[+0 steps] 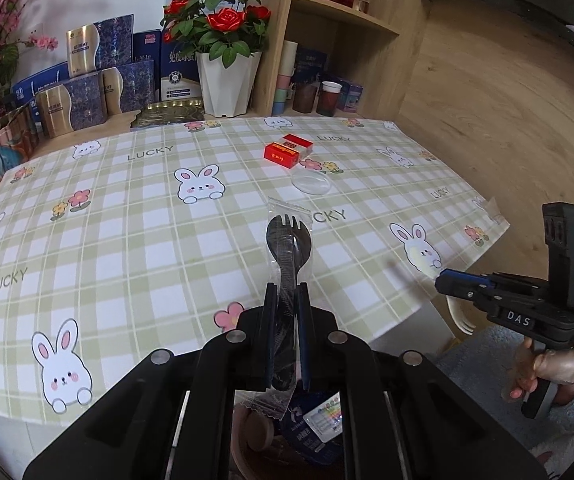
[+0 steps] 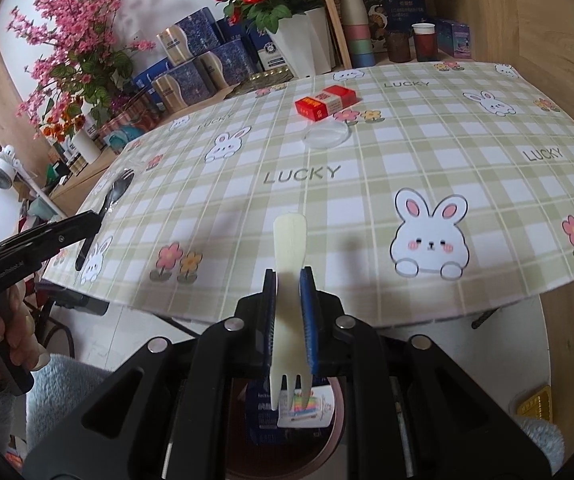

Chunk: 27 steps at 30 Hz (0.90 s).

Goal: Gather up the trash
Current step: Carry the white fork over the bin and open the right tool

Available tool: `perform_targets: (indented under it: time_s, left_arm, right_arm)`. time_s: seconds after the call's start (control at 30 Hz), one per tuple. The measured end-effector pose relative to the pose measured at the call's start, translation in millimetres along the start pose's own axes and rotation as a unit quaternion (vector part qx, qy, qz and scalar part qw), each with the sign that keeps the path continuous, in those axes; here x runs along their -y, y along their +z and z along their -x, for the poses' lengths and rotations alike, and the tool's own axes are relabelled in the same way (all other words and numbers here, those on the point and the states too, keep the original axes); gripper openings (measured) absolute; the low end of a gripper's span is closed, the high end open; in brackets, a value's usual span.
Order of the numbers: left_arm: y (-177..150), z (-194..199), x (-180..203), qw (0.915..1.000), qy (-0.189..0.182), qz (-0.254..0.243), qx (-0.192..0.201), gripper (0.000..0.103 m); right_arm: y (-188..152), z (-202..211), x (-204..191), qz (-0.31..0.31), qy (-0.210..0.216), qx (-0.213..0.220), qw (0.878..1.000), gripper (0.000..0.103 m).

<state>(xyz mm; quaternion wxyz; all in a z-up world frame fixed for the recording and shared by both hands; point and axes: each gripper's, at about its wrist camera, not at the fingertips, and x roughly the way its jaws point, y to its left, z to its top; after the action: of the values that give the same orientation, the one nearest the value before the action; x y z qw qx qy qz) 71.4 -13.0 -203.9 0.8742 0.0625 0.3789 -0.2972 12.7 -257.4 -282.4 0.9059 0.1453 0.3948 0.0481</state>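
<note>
Both tools hang past the tabletop [image 2: 487, 184] edge above a trash bin [image 2: 337, 404], the left tool [image 1: 287, 292] clenching a wrapped black spork [image 1: 289, 236], the right tool [image 2: 290, 280] clenching a cream fork [image 2: 290, 240], tines pointing down at the bin.

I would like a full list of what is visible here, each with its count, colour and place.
Wrapped spork: one, black in clear wrapper, held in left tool.
Fork: one, cream, held in right tool, tines toward camera.
Small box: one, red and white, far side of tablecloth.
Clear lid: one, transparent, just in front of the box.
Tablecloth: one, green check with rabbits, covering table.
Rose pot: one, white, red flowers, behind table.
Bin: one, brownish rim, below the tools, packaging inside.
Left tool: one, black, shut.
Right tool: one, black, shut.
</note>
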Motion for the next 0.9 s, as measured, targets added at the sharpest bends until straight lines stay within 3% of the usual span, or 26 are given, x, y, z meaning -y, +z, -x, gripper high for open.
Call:
perform_targets:
  time_s: [0.2, 0.4, 0.9]
  left_arm:
    - [-20, 11, 10, 0.9999, -0.008, 0.011, 0.001, 0.010]
    - [-41, 18, 18, 0.9997, -0.013, 0.020, -0.004, 0.010]
    - [-85, 17, 20, 0.9989, -0.010, 0.034, -0.032, 0.010]
  right_arm:
    - [-24, -4, -5, 0.009, 0.007, -0.025, 1.000, 0.016]
    - [-53, -24, -9, 0.019, 0.021, -0.078, 0.997, 0.016]
    - [-112, -108, -30, 0.060, 0.019, -0.230, 0.971, 0.016]
